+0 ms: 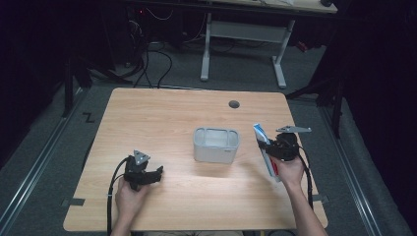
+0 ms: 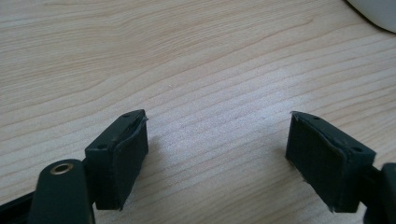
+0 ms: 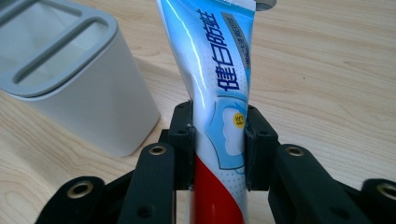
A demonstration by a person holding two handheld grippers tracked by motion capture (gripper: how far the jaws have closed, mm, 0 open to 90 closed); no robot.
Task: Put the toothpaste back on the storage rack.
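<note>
Blue-white toothpaste tube [image 3: 219,93] pinched mid-body in right gripper [image 3: 218,140], just right of grey holder [image 1: 216,144]. Left gripper [image 2: 217,154] spread, empty. Risk: soft tube sags, snags holder's rim.

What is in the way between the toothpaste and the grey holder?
Nothing visible. The right gripper is shut on the toothpaste tube, and bare table lies between it and the grey holder. The holder's top slots look empty. The left gripper sits open on the holder's other side.
</note>
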